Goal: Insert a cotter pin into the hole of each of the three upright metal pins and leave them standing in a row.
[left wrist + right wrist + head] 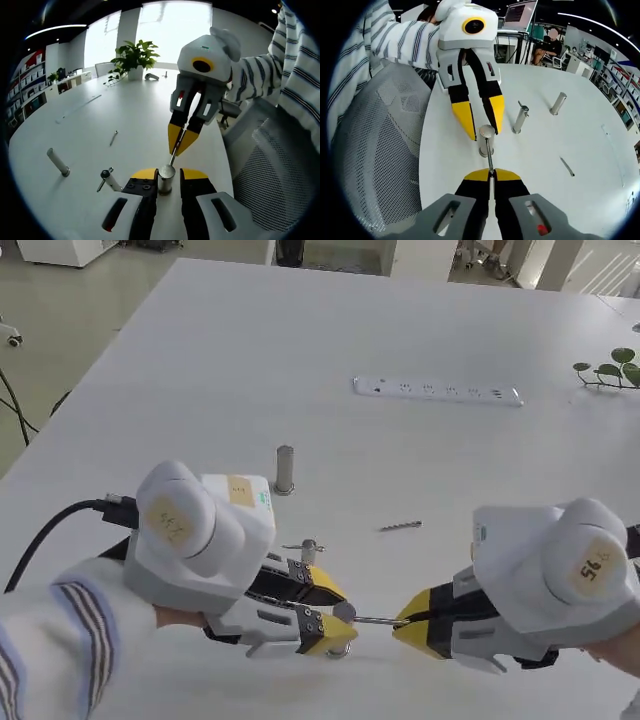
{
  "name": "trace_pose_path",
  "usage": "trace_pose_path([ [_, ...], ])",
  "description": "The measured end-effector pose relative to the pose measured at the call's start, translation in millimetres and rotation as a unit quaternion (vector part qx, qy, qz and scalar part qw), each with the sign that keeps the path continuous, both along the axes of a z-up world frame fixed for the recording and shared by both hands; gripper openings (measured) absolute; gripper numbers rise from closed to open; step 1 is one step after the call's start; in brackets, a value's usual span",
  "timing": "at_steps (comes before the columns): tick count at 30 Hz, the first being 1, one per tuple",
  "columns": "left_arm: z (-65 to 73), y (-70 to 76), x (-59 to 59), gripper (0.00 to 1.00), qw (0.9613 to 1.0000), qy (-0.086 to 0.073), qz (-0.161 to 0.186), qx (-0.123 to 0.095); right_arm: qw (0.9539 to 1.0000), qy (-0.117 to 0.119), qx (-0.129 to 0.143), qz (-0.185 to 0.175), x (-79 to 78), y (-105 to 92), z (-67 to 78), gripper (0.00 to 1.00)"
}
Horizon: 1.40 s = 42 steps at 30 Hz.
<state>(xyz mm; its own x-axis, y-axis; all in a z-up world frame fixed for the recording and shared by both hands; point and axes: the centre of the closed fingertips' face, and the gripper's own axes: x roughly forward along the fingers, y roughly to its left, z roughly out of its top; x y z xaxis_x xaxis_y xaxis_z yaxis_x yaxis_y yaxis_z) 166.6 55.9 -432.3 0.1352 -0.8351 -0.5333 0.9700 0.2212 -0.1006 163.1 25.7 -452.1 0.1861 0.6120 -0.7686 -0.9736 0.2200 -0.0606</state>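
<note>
Closest to me, my left gripper (167, 175) is clamped on the nearest upright pin (166, 181), which stands on the white table (200, 360). Facing it, the right gripper (491, 174) pinches a cotter pin (490, 159), its tip touching that pin's top; I cannot tell whether it has entered the hole. Just behind stands a second pin (309, 552) with a fitted cotter pin (100, 187) through it, then a bare third pin (285, 470). A loose cotter pin (400, 527) lies off to the right, and a power strip (437, 391) lies farthest away.

Upright pins (285, 469) dull grey metal; table (250, 340) smooth matt white.
</note>
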Motion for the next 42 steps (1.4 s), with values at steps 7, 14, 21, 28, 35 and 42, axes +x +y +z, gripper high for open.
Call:
trace_pose_path([
  [7, 0.9, 2.4, 1.9, 0.1, 1.0, -0.003, 0.0, 0.003, 0.9997, -0.012, -0.007, 0.021, 2.7, 4.3, 0.7, 0.0],
  [14, -0.1, 1.5, 2.3, 0.09, 0.9999, -0.015, -0.008, 0.003, 0.9989, -0.014, -0.016, 0.042, 4.0, 5.3, -0.4, 0.0],
  [21, -0.1, 1.2, 3.1, 0.09, 0.9997, -0.019, -0.012, 0.005, 0.998, -0.013, -0.014, 0.061, 1.7, 14.9, 1.3, 0.0],
  [28, -0.2, 0.7, 3.5, 0.09, 0.9997, -0.02, -0.011, 0.005, 0.9962, -0.015, -0.01, 0.086, -0.4, 29.9, 1.5, 0.0],
  [35, -0.3, 0.9, 5.1, 0.09, 0.9998, -0.017, -0.004, 0.003, 0.9906, -0.036, -0.036, 0.127, -0.2, 31.9, -2.4, 0.0],
  [42, -0.1, 1.2, 5.3, 0.09, 0.9999, -0.008, 0.005, -0.005, 0.9904, -0.039, -0.026, 0.13, 1.1, 31.0, -3.5, 0.0],
])
